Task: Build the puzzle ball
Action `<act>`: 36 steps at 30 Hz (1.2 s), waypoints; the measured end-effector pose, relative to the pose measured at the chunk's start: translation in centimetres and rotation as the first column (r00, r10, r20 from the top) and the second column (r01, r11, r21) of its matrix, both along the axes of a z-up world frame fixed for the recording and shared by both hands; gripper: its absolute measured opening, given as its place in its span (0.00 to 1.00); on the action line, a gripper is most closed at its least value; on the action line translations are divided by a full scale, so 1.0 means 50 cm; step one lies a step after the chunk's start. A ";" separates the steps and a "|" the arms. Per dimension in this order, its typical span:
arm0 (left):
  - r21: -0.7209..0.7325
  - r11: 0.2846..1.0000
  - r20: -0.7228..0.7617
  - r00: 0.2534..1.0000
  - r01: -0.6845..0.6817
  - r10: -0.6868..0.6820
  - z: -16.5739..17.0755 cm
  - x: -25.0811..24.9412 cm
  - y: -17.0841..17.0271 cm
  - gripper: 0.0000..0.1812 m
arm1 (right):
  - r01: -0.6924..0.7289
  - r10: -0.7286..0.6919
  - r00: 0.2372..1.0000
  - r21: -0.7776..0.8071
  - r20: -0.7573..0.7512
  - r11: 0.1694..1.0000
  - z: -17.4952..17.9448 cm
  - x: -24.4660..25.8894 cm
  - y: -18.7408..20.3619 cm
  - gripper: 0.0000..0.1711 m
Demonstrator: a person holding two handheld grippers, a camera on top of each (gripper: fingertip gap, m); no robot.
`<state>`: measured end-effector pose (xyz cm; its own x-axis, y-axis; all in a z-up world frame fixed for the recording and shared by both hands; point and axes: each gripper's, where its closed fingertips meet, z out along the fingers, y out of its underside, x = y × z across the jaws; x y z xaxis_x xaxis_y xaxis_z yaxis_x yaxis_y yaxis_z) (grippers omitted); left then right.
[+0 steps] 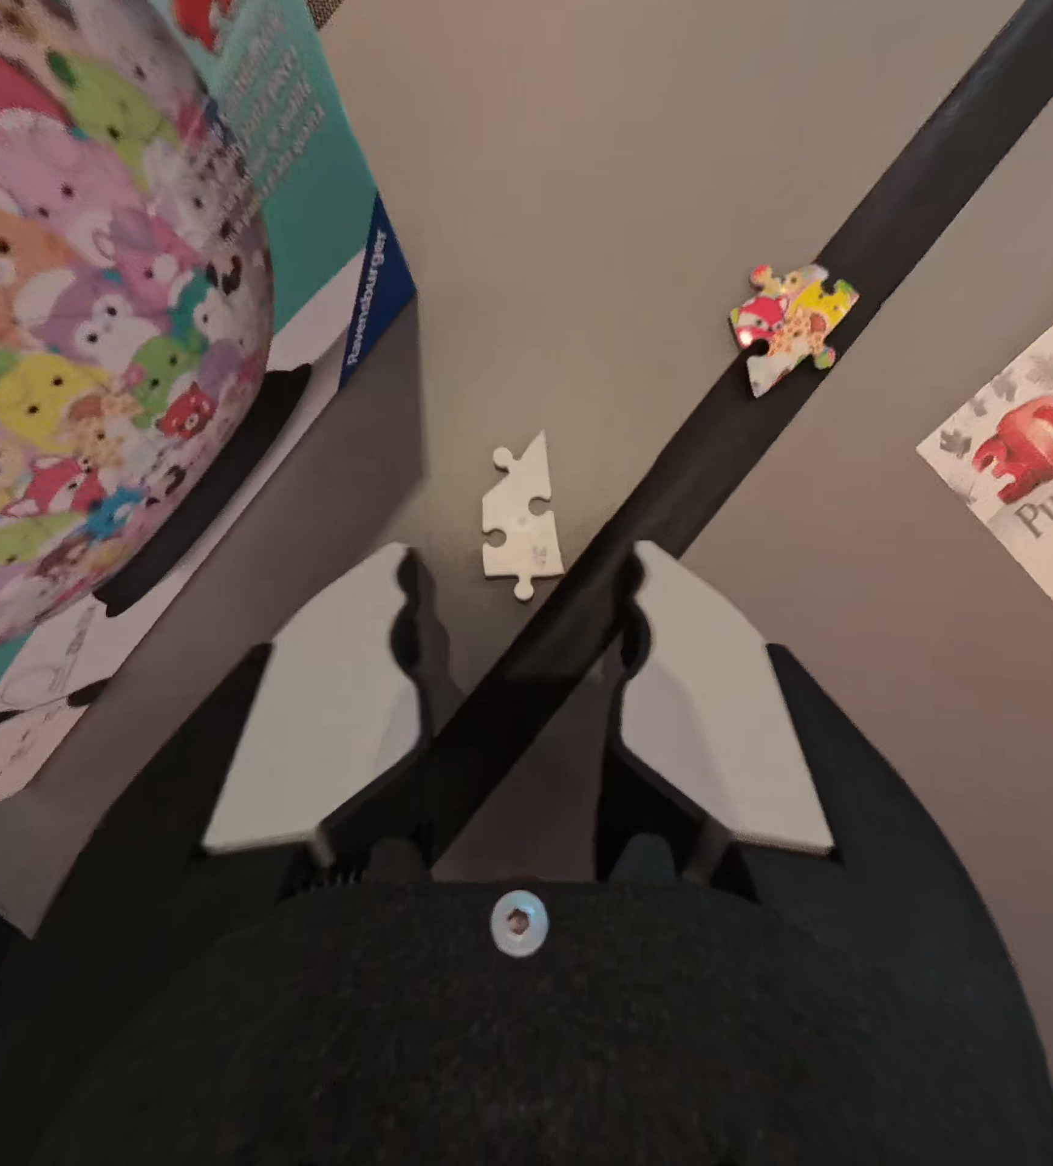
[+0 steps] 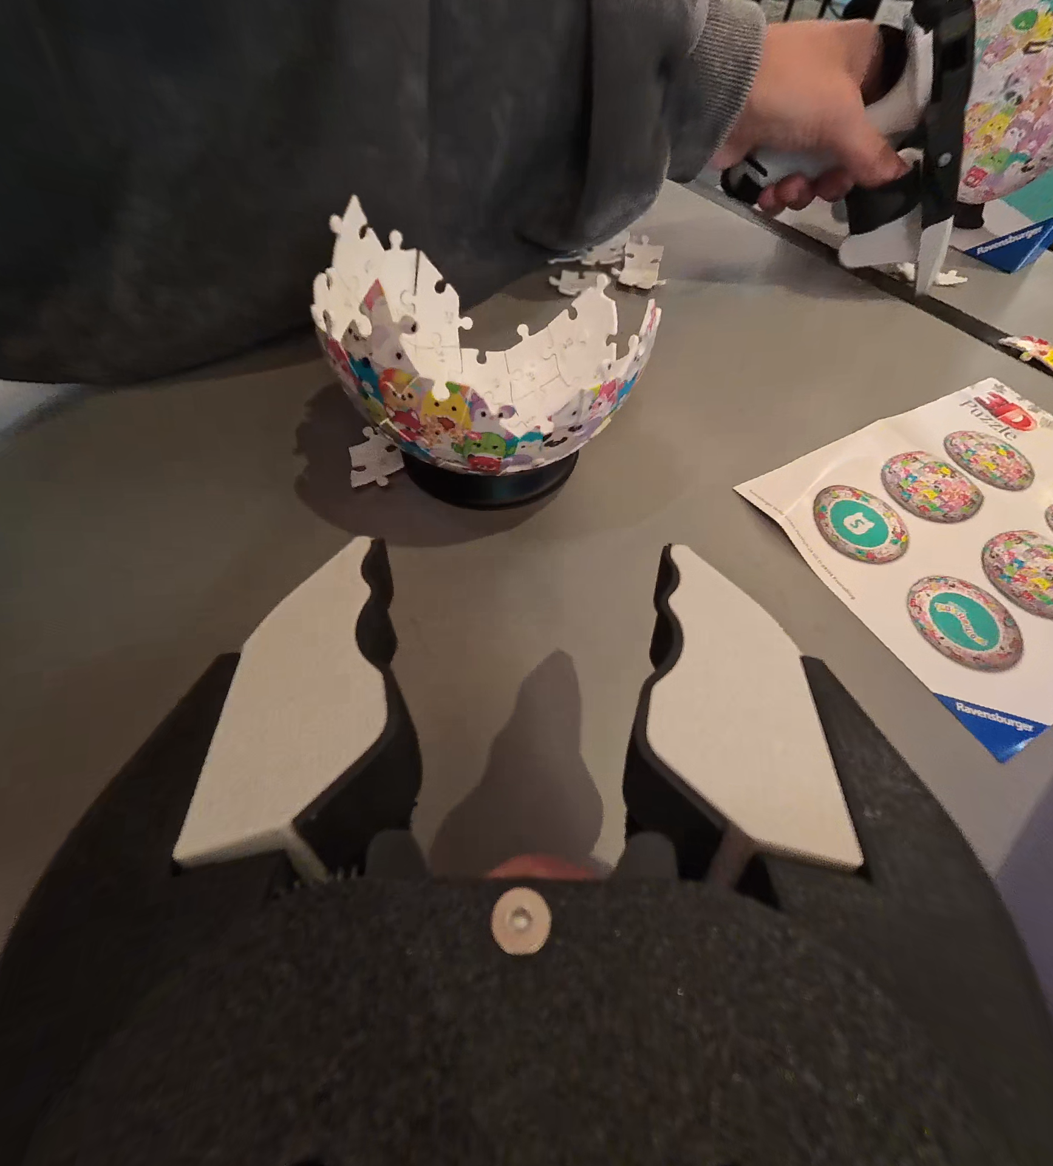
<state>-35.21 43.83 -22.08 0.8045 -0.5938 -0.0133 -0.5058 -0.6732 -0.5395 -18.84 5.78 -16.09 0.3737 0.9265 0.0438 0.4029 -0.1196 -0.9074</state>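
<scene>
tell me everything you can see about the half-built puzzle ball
The half-built puzzle ball is an open bowl-shaped shell of curved interlocking pieces, seemingly stiff plastic. Its outside is printed with colourful plush-toy characters; the inside is plain white. The rim is jagged, rising to a tall peak at the rear left and dipping low at the front. It sits upright on a round black stand on the grey table. One loose white piece lies against its lower left side. Neither gripper touches it.

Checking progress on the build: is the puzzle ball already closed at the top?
No. The puzzle ball on its black stand is an open half shell with a jagged rim.
</scene>
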 end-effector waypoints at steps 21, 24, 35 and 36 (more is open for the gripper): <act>0.581 0.692 -0.305 0.903 0.428 -0.303 0.476 0.127 -0.576 0.12 | -0.240 0.015 0.865 -0.387 -0.502 0.891 0.342 -0.102 0.097 0.26; 0.653 0.661 -0.265 0.929 0.369 -0.257 0.504 0.145 -0.690 0.12 | -0.320 0.085 0.847 -0.375 -0.525 0.870 0.388 -0.144 0.048 0.23; 0.605 0.784 0.096 0.965 0.138 -0.244 0.452 0.142 -0.909 0.05 | -0.421 0.358 0.895 -0.245 -0.265 0.873 0.325 -0.161 -0.128 0.01; 0.550 0.826 0.173 0.950 0.125 -0.259 0.443 0.142 -0.921 0.06 | -0.478 0.444 0.875 -0.210 -0.192 0.853 0.316 -0.161 -0.149 0.01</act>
